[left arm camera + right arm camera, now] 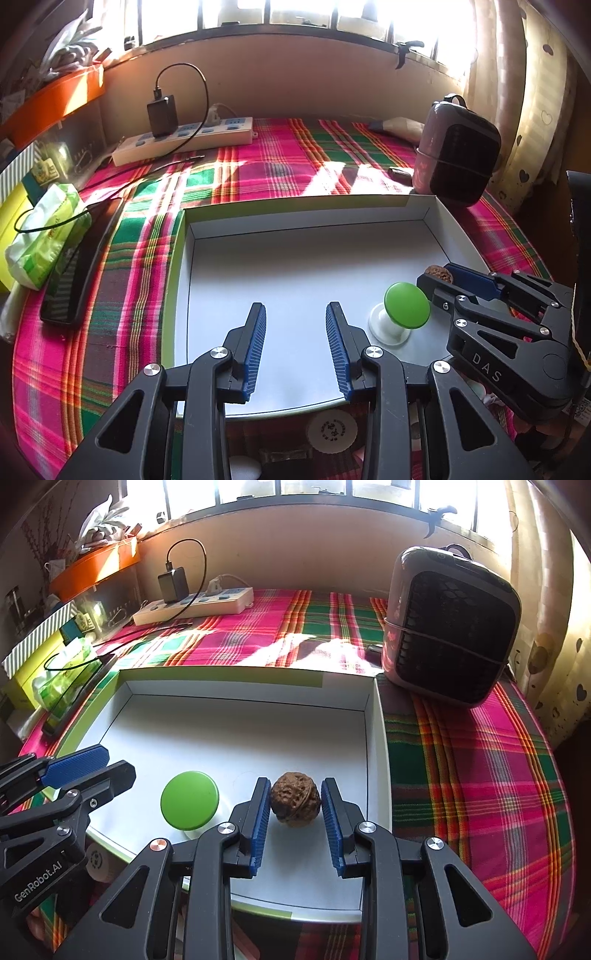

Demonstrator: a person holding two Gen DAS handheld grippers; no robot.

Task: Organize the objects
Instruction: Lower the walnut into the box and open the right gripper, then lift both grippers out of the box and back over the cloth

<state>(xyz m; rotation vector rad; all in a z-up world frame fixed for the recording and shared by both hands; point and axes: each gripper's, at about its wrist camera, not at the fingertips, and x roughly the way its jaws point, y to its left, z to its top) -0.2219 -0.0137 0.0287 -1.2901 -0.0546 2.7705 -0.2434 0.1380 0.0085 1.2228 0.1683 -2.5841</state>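
Right gripper (295, 805) clamps the walnut (294, 803) over the white tray (236, 731); left gripper (295, 332) gapes empty, left of the green knob (406, 305).

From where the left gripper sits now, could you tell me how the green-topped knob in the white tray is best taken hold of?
Grip the green-topped knob by its round cap, coming down from above with the left gripper moved towards the right gripper's side. The cap is wide and tilted, overhanging a narrow white base, so fingers closing across the cap's edges should seat best. Nothing crowds it but the walnut beside it.
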